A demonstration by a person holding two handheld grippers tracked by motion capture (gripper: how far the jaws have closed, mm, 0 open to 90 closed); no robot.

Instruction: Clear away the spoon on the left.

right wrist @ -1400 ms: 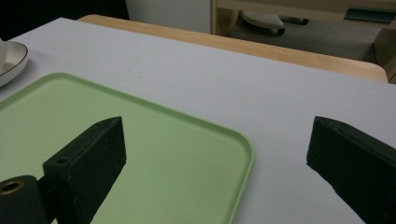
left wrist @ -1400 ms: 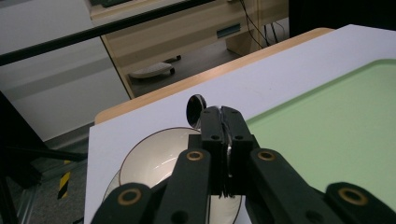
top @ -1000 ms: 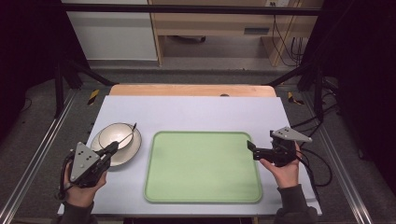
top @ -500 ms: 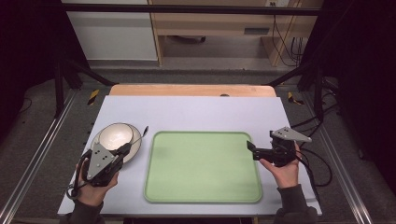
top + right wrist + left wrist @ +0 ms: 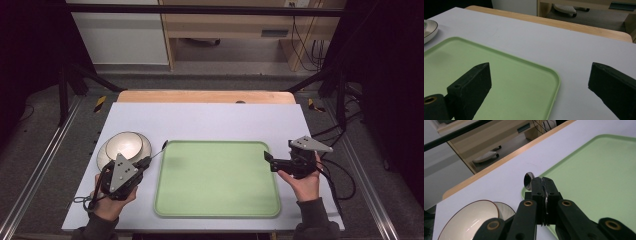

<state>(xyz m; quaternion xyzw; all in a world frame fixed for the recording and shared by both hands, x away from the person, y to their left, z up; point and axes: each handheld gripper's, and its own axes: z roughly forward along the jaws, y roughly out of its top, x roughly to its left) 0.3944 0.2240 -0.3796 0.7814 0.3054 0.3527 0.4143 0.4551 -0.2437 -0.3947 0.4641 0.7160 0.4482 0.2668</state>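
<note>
Jaws of the left gripper [image 5: 543,195] are pinched tight on a metal spoon [image 5: 529,180]; its bowl pokes out past the tips, over the near-left corner of the green tray [image 5: 599,182]. High view: left gripper [image 5: 145,162] sits just left of the tray [image 5: 217,207], held by the left hand [image 5: 107,200], w/ the spoon handle [image 5: 159,150] slanting up toward the tray's top-left corner. Right gripper [image 5: 267,159] has jaws wide apart, nothing btwn them; it's held by the right hand [image 5: 302,182] at the tray's right edge, pointing in toward it. Right gripper view: jaws straddle the tray's far-right corner [image 5: 544,72], one over green, the other over bare desk.

Bowl [image 5: 125,145] w/ a dark rim rests on a plate [image 5: 102,155], just behind the left gripper, near the desk's left side. Left gripper view shows the bowl [image 5: 469,220] and the plate [image 5: 506,208] low at left.

Surface: desk [image 5: 210,117] covered in a pale lavender-white sheet, w/ a wood strip [image 5: 205,96] showing along the far edge. Tray lies flat, roughly centred, nothing on it.

Room: dim, grey floor, black frame bars [image 5: 75,80] at both sides, a white cabinet [image 5: 117,30] and a light wood unit [image 5: 230,22] behind, cables [image 5: 302,35] hanging at back right. Metal rails [image 5: 35,175] run along the desk's sides.
</note>
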